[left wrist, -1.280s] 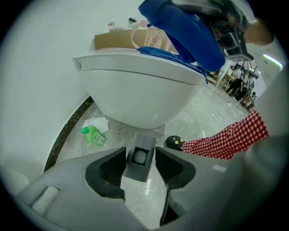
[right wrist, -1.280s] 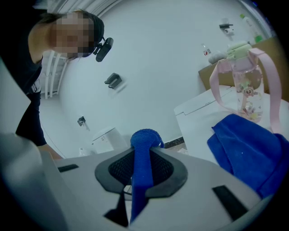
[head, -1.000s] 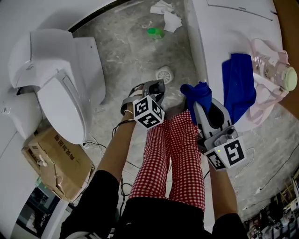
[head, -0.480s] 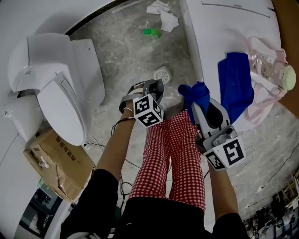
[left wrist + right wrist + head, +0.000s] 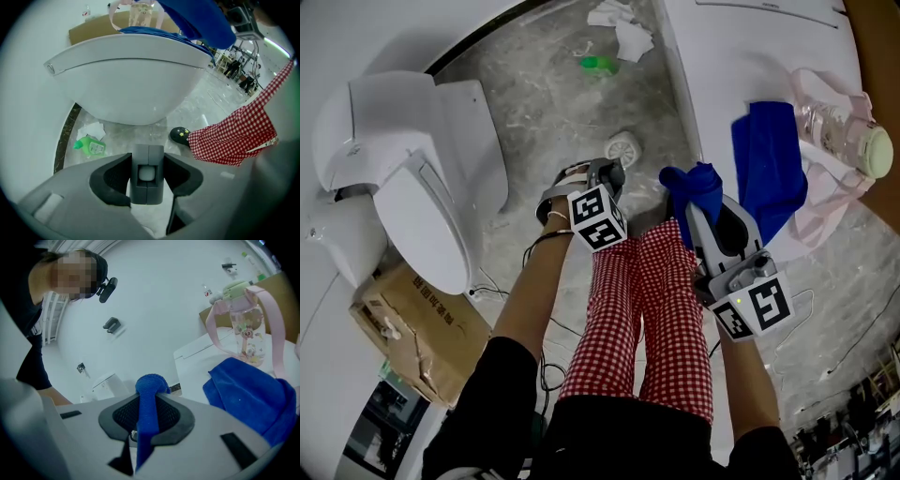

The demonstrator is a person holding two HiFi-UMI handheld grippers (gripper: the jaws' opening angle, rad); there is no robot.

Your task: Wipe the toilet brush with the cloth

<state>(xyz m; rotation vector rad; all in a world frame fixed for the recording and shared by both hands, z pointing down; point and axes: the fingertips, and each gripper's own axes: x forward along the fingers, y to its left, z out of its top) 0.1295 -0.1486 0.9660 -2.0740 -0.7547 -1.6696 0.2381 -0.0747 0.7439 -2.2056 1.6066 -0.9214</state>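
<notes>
My left gripper (image 5: 602, 176) is held out over the floor in front of the person's checked trousers. In the left gripper view, my left gripper (image 5: 148, 164) is shut, with a white piece of the toilet brush handle (image 5: 147, 173) pinched between its fingers. A round white brush head (image 5: 624, 148) shows just past its tip in the head view. My right gripper (image 5: 694, 208) is shut on a bunched blue cloth (image 5: 694, 187). In the right gripper view the cloth (image 5: 149, 394) sticks up between the closed jaws.
A second blue cloth (image 5: 769, 169) lies on the white counter (image 5: 741, 56) beside a pink-strapped drinking bottle (image 5: 848, 131). A white toilet (image 5: 412, 178) stands at the left, with a cardboard box (image 5: 412, 328) below it. A green bottle (image 5: 598, 64) and crumpled paper (image 5: 623, 28) lie on the floor.
The head view has drifted a little, so the floor and counter slide left. Both grippers keep their hold and stay almost where they were.
</notes>
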